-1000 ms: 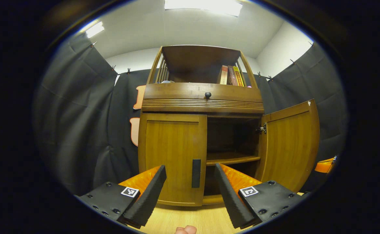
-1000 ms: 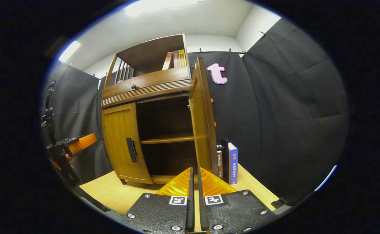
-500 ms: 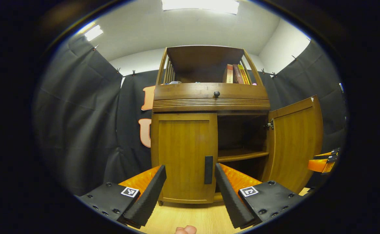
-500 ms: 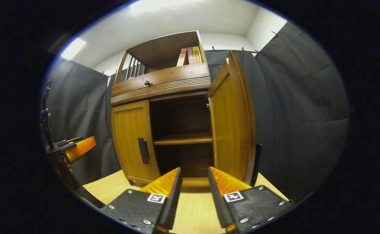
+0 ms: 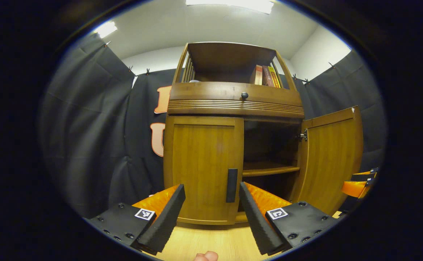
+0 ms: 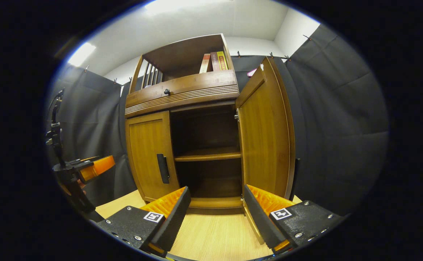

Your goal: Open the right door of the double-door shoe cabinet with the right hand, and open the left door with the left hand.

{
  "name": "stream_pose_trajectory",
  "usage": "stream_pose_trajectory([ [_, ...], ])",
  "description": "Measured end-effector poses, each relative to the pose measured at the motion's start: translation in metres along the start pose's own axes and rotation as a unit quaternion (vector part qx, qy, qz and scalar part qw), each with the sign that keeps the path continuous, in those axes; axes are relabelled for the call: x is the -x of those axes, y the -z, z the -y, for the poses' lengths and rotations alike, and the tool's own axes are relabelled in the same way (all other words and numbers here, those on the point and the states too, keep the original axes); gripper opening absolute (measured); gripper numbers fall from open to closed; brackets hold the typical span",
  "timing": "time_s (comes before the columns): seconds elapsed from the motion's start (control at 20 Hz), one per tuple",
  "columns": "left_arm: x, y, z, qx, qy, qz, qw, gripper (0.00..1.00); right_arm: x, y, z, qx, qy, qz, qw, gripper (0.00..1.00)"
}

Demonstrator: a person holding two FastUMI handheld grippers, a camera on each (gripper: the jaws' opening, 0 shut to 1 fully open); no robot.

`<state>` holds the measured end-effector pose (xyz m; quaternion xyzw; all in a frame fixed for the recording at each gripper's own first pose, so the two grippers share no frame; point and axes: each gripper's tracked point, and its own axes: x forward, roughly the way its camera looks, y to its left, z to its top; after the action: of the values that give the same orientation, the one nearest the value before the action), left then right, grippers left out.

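Left gripper view: wooden shoe cabinet (image 5: 233, 105) straight ahead on a pale wood floor (image 5: 211, 243), left door (image 5: 202, 166) closed flat against the frame, dark vertical handle (image 5: 231, 185) at its inner edge. Right door (image 5: 333, 159) swung wide open, baring a dark interior with one shelf (image 5: 269, 168). Left gripper (image 5: 211, 212) spread wide and empty, aimed at the closed door, handle sitting between its fingers but farther off, not touched. Right gripper view: same cabinet from the other side, right door (image 6: 266, 134) standing open, left door (image 6: 150, 156) shut with its handle (image 6: 163, 168) in plain sight. Right gripper (image 6: 217, 215) also spread wide, holding nothing, near the open door's lower edge but apart from it. Left gripper (image 6: 95, 168) at the far left, well short of the cabinet. Above, a drawer with a round knob (image 5: 244, 95) and an open top shelf with a few books (image 5: 265, 75). Judged step: first half done, left door pending. Next move likely: advance left gripper to straddle the handle, close on it, pull outward along the hinge arc.
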<state>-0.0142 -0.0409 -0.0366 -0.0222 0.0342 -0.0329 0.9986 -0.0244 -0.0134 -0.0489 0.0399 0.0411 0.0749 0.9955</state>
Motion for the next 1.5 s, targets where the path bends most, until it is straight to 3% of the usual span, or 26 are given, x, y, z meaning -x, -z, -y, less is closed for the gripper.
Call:
stream_pose_trajectory([
  [0.1, -0.02, 0.011, 0.005, 0.01, 0.009, -0.008, 1.0, 0.98, 0.002, -0.001, -0.003, 0.002, -0.003, -0.002, 1.0, 1.0],
  [0.35, -0.078, 0.022, 0.019, -0.038, 0.012, -0.009, 0.999, 0.95, 0.009, -0.006, -0.007, 0.0, -0.008, 0.002, 1.0, 1.0],
  [0.55, -0.123, 0.048, 0.04, -0.037, 0.038, -0.01, 0.999, 0.99, 0.016, -0.007, -0.005, 0.004, 0.004, 0.004, 1.0, 1.0],
  [0.65, -0.144, 0.06, 0.048, -0.029, 0.053, 0.001, 0.998, 0.95, 0.019, -0.007, -0.005, 0.002, 0.012, 0.007, 1.0, 1.0],
  [0.85, -0.181, 0.097, 0.05, -0.037, 0.049, -0.029, 0.998, 0.97, 0.027, -0.005, -0.002, 0.001, 0.03, 0.009, 1.0, 1.0],
  [1.3, -0.218, 0.13, 0.042, -0.021, 0.038, -0.067, 0.997, 0.96, 0.03, -0.014, 0.012, -0.002, 0.05, 0.016, 0.999, 1.0],
  [1.35, -0.219, 0.129, 0.04, -0.022, 0.039, -0.066, 0.997, 0.96, 0.029, -0.013, 0.012, -0.001, 0.05, 0.014, 0.999, 0.92],
  [1.5, -0.215, 0.13, 0.039, -0.026, 0.04, -0.066, 0.997, 1.0, 0.028, -0.011, 0.011, -0.002, 0.047, 0.009, 0.999, 0.92],
])
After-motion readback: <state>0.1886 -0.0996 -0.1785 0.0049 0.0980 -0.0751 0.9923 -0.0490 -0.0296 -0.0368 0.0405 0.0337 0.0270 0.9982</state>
